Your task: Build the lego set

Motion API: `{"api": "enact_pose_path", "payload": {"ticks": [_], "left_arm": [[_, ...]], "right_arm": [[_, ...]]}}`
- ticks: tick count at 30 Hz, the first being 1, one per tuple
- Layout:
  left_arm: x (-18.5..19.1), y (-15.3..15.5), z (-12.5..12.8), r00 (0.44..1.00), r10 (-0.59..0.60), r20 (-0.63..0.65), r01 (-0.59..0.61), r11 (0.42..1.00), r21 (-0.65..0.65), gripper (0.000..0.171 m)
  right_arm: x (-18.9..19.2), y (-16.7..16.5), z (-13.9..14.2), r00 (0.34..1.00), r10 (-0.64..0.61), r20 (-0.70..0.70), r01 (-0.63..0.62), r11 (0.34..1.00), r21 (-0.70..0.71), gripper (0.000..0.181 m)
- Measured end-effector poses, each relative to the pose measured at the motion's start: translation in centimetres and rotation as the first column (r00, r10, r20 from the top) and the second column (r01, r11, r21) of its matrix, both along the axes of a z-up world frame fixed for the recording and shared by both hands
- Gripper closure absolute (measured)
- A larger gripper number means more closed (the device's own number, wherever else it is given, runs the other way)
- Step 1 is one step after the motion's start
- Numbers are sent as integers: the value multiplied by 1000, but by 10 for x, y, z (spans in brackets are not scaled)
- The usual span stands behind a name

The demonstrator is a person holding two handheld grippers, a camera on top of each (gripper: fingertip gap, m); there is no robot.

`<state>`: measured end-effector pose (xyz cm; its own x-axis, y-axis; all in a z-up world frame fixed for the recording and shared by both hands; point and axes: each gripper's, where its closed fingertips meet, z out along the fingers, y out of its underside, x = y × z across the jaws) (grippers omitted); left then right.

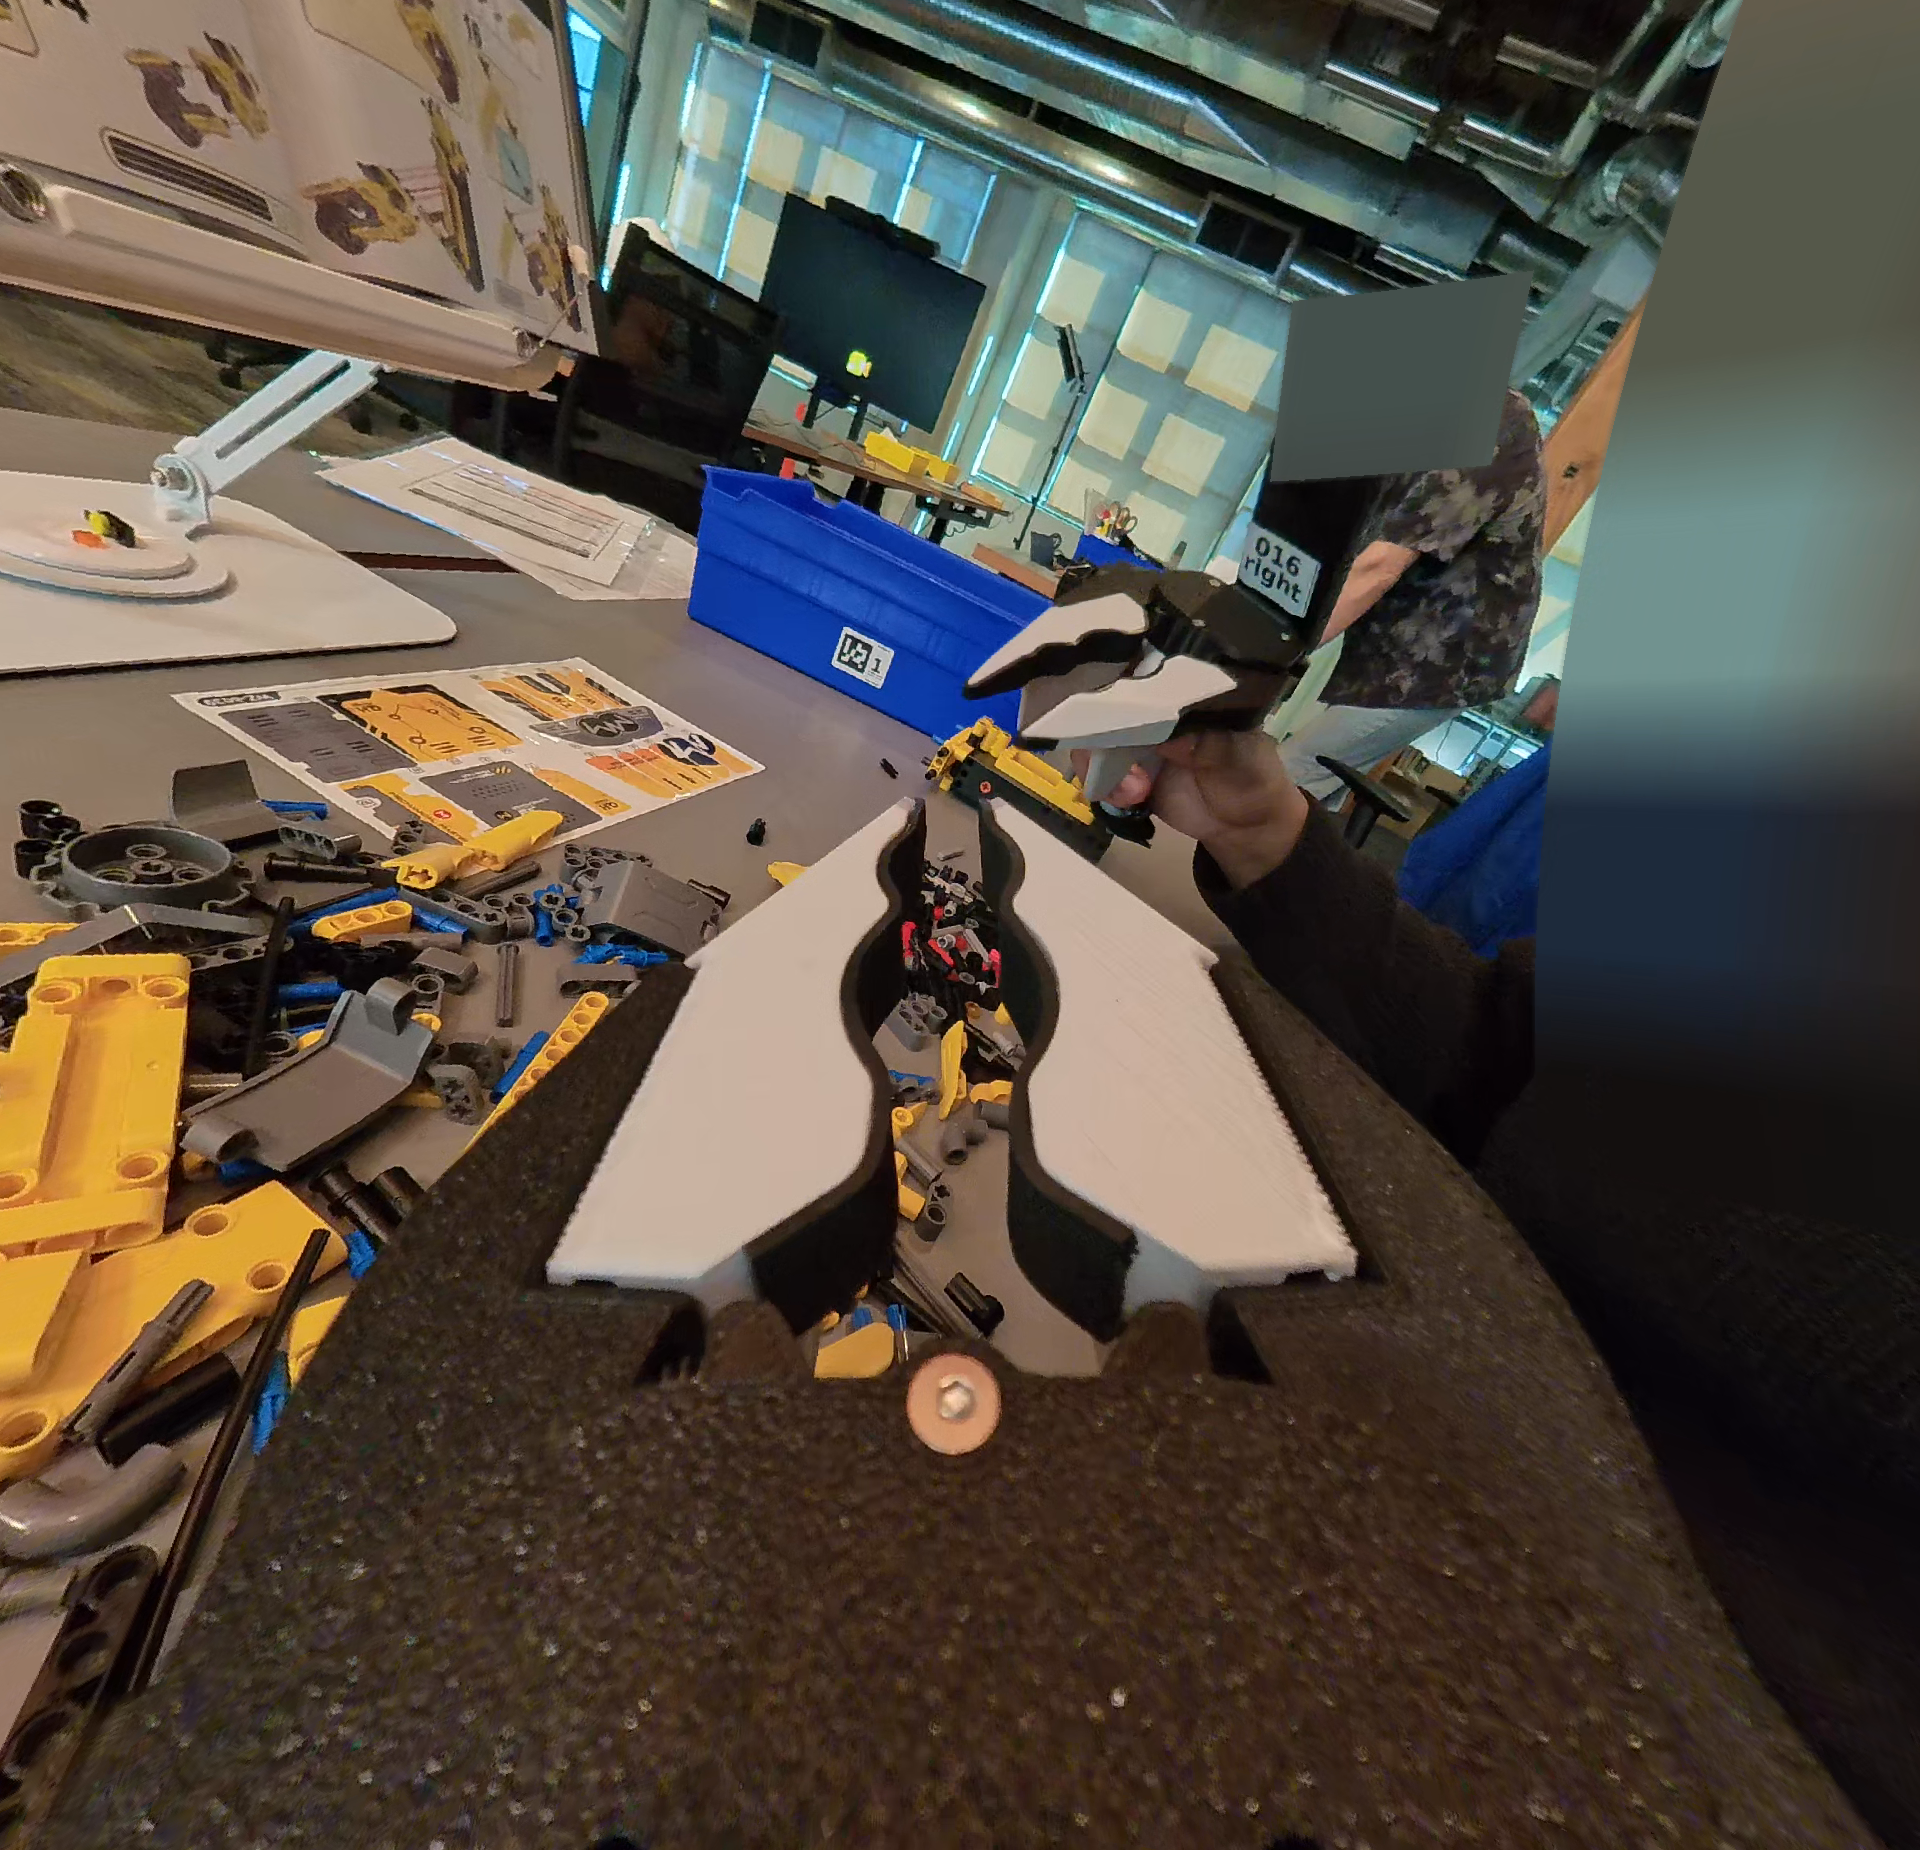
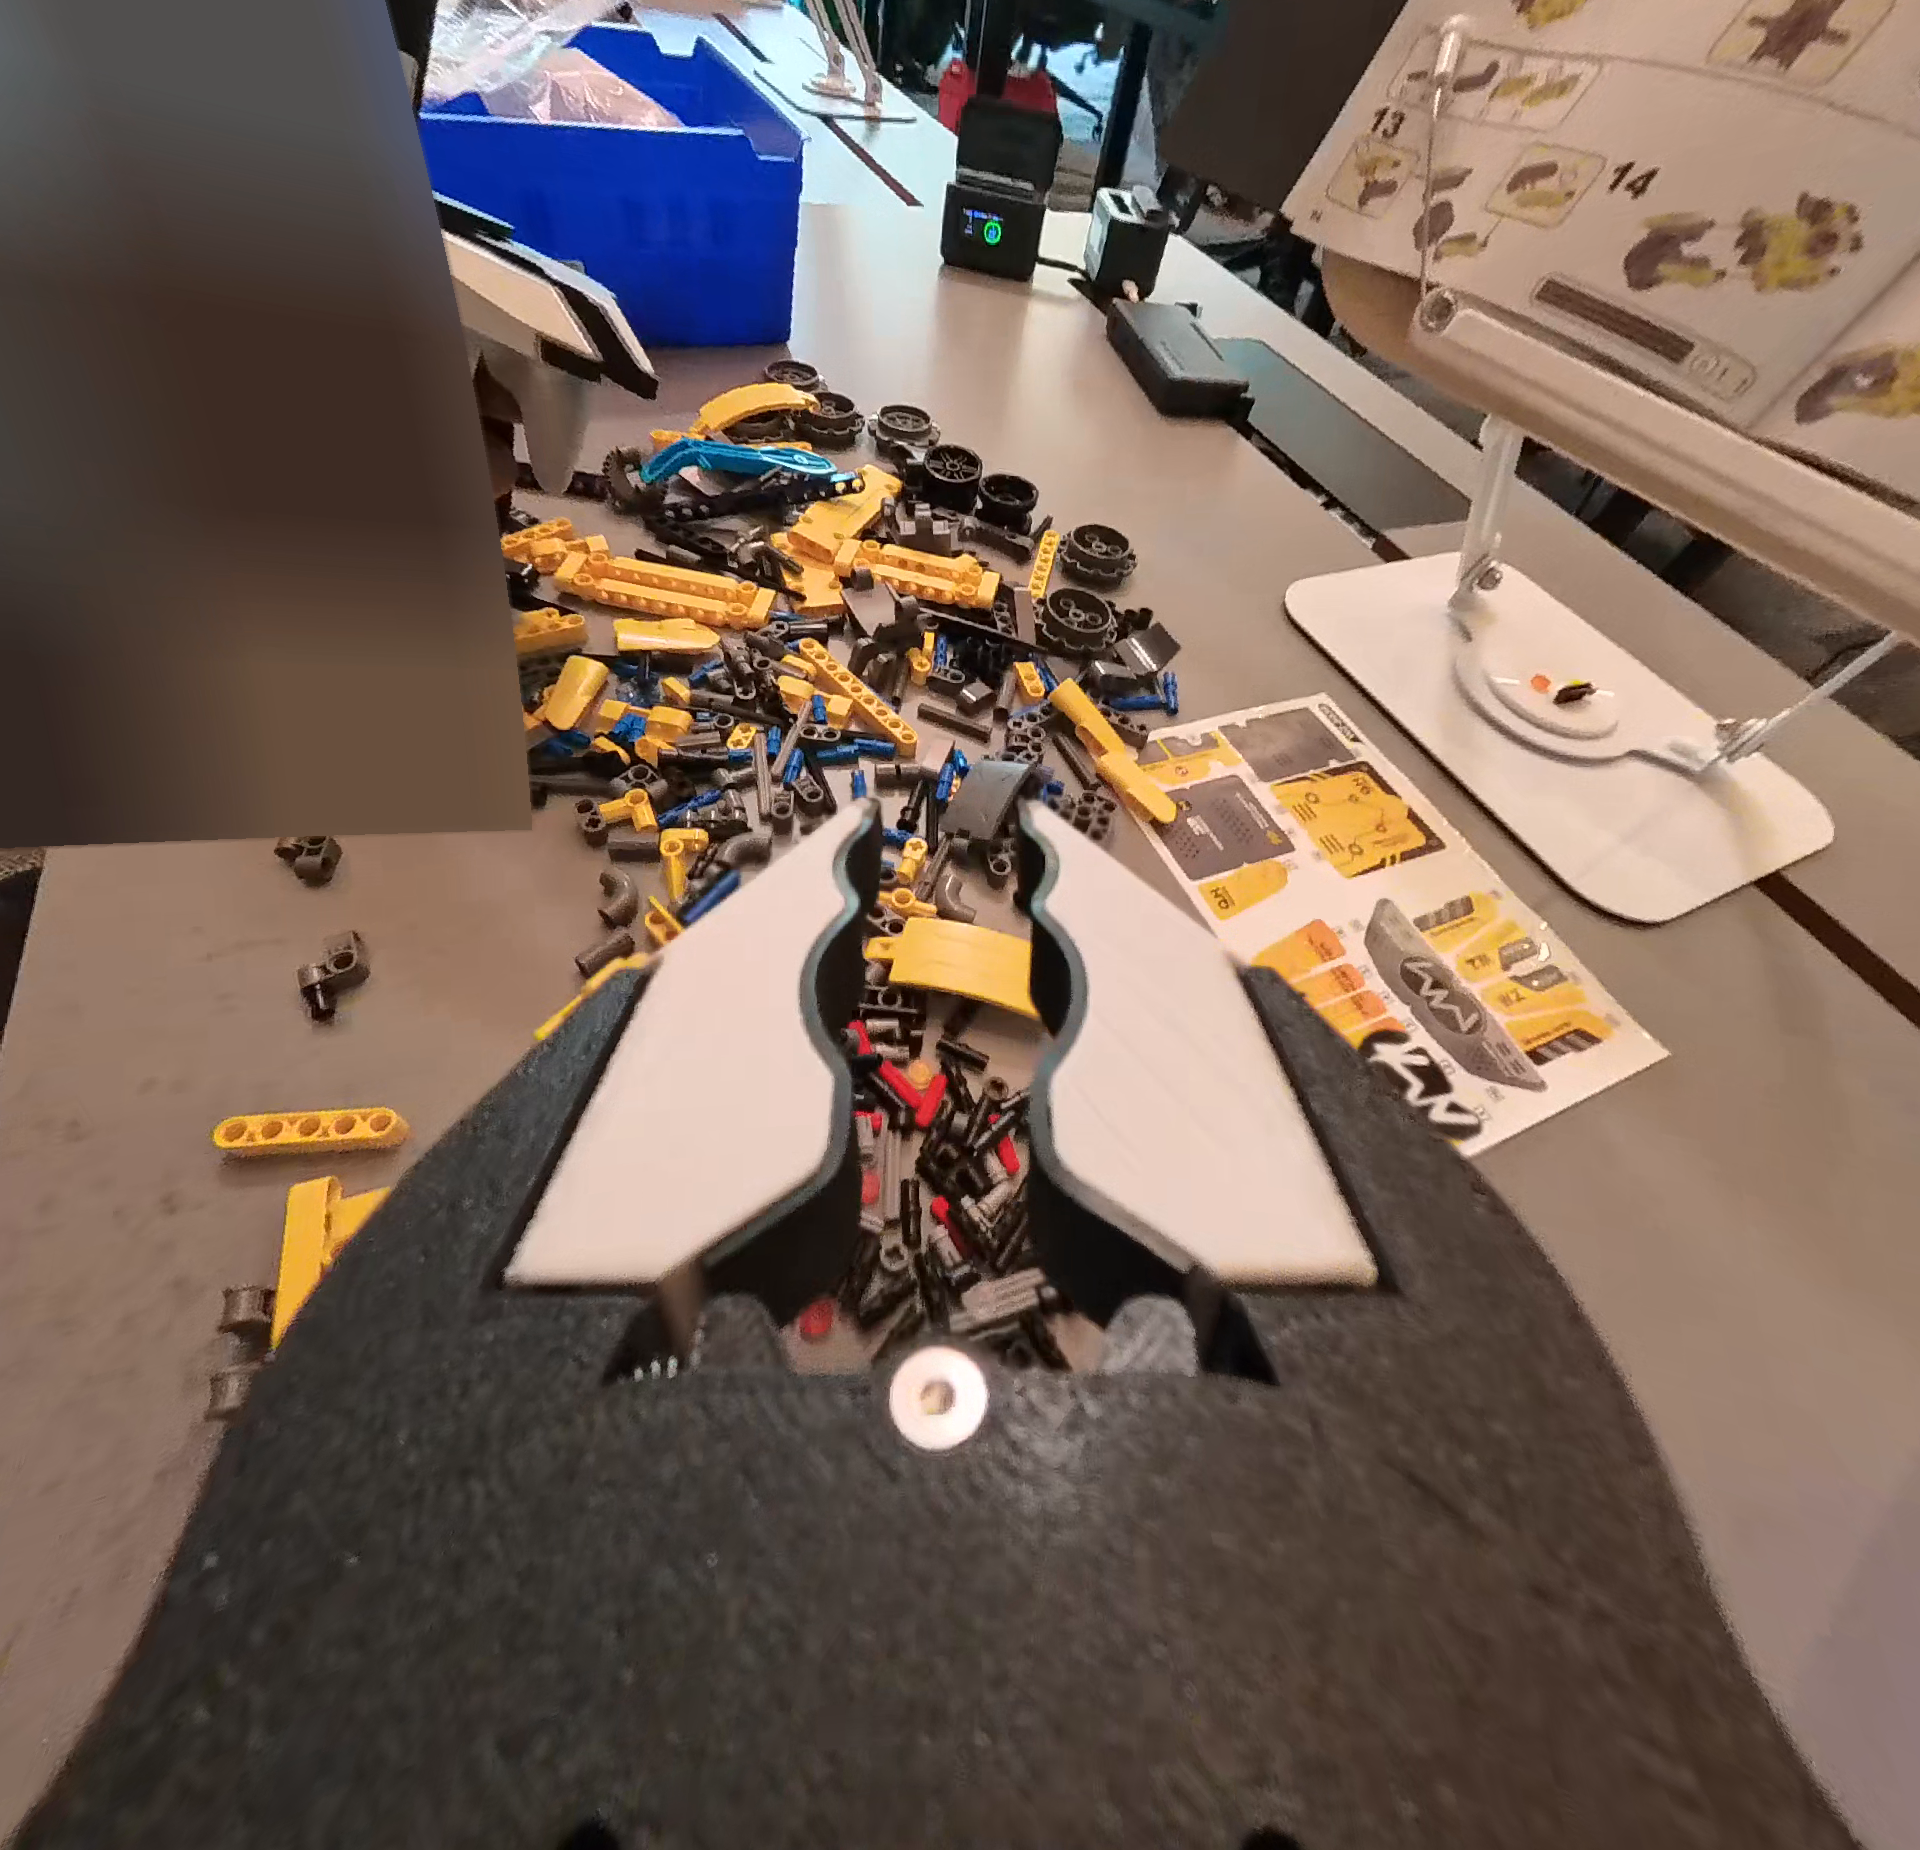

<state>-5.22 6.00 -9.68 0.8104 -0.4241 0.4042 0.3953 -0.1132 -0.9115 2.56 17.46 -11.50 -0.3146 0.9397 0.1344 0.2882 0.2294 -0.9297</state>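
Observation:
My left gripper (image 1: 952, 813) hovers over the grey table with its jaws a narrow gap apart and nothing between them. Below it lies a heap of small black and red pins (image 1: 951, 943). Beyond its tips a yellow-and-black partial build (image 1: 1013, 777) sits on the table. My right gripper (image 2: 948, 818) is open and empty, low over the same pins (image 2: 940, 1156) and a yellow curved panel (image 2: 961, 953). The right gripper also shows in the left wrist view (image 1: 1023, 694), held by a hand just above the build. The left gripper shows in the right wrist view (image 2: 634, 372).
A big pile of yellow, grey, black and blue parts (image 2: 790, 637) covers the table. A sticker sheet (image 2: 1351, 917), a blue bin (image 2: 623, 190) and a white stand (image 2: 1558, 761) with an open instruction booklet (image 2: 1662, 138) surround it. A person (image 1: 1444, 595) stands behind. The gap from one gripper's tips to the other's is roughly 15 cm.

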Motion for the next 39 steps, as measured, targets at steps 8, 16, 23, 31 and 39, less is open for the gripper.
{"api": "enact_pose_path", "payload": {"ticks": [8, 16, 23, 31, 39], "left_arm": [[2, 1, -2, 1000, -11, 5, 11, 1000, -10, 162], [3, 2, -3, 1000, -19, 11, 19, 1000, -15, 162], [3, 2, -3, 1000, -18, 9, 19, 1000, -16, 162], [2, 2, -3, 1000, -11, 8, 11, 1000, -17, 162], [3, 2, -3, 1000, -16, 12, 16, 1000, -16, 162]], "right_arm": [[10, 2, -27, 995, 6, 98, -17, 994, 110, 156], [11, 17, -34, 991, -71, 110, 65, 996, 55, 156], [16, 4, -51, 976, 11, 217, -5, 1000, -26, 163], [30, -13, -94, 897, 100, 431, -112, 994, 2, 177], [31, -9, -104, 880, 83, 468, -103, 995, 18, 177]]}}
